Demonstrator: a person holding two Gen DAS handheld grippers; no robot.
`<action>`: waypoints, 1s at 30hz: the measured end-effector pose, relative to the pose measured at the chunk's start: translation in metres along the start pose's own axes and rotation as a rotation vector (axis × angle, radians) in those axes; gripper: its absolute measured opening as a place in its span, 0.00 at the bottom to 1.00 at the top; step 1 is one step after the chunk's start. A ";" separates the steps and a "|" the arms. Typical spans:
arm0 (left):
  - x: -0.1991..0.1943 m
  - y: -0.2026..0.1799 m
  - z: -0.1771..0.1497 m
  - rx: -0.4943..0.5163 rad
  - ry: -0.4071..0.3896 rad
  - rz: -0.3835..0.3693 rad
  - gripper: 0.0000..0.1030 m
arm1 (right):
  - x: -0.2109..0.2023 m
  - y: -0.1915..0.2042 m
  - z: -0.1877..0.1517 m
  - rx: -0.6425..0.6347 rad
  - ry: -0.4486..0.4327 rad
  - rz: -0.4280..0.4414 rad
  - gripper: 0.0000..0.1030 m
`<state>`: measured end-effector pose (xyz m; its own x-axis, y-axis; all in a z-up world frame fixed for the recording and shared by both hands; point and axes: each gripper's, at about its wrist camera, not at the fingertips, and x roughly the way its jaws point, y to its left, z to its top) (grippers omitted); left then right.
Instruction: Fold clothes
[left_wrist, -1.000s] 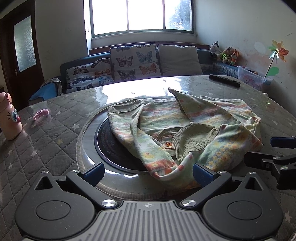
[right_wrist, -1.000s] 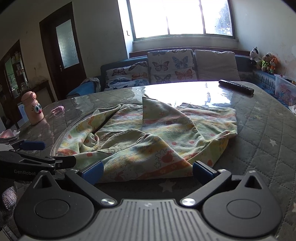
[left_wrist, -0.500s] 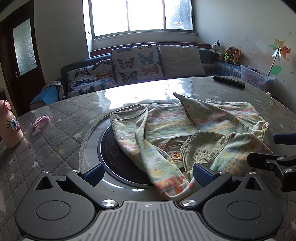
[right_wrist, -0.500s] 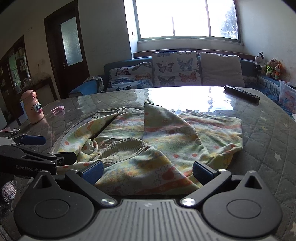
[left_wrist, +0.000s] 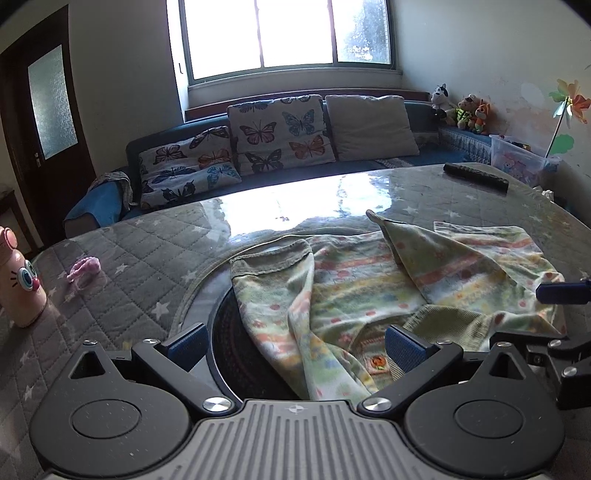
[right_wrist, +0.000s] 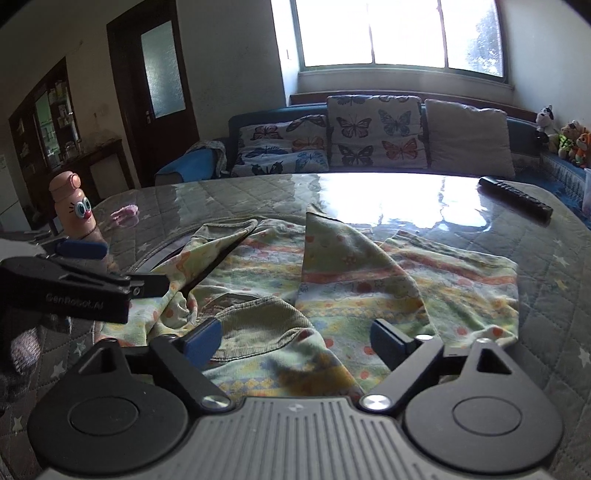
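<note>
1. Left wrist view: left gripper (left_wrist: 295, 341) spread wide, blue-padded fingers (left_wrist: 186, 341) either side of the near edge of a crumpled pastel garment with striped and floral print (left_wrist: 369, 291), gripping nothing.
2. Garment lying in a rumpled heap on a round table under a grey quilted star-patterned cover (left_wrist: 147, 266), partly draped over a dark circular inset (left_wrist: 236, 354) at the table's centre.
3. One sleeve (left_wrist: 280, 295) trailing toward the camera between the fingers; ribbed olive collar (left_wrist: 443, 328) just beside the right-hand finger.
4. Right gripper (left_wrist: 561, 314) at the right edge, jaws apart, close to the garment's right side.
5. Right wrist view: right gripper (right_wrist: 295, 336) wide open over the garment (right_wrist: 351, 280), clasping nothing.
6. Left gripper (right_wrist: 122, 269) entering from the left, open, black lower finger near the garment's left edge; contact impossible to tell.
7. Pink cartoon-faced bottle (right_wrist: 74, 206) standing at the table's left; black remote control (right_wrist: 515, 197) lying far right.
</note>
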<state>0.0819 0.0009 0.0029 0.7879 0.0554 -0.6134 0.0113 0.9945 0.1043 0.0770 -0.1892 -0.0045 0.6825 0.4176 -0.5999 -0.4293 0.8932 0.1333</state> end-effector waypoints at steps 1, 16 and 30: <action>0.004 0.000 0.002 0.004 0.004 0.002 1.00 | 0.003 -0.001 0.001 -0.006 0.011 0.010 0.76; 0.044 0.012 -0.003 -0.007 0.113 -0.006 0.18 | -0.023 0.006 -0.009 -0.090 0.035 0.121 0.09; 0.009 0.055 -0.040 -0.095 0.102 0.102 0.05 | -0.057 0.018 -0.018 -0.243 0.122 0.348 0.44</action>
<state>0.0651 0.0594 -0.0287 0.7151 0.1607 -0.6803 -0.1281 0.9869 0.0984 0.0199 -0.2003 0.0183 0.4038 0.6507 -0.6431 -0.7578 0.6317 0.1634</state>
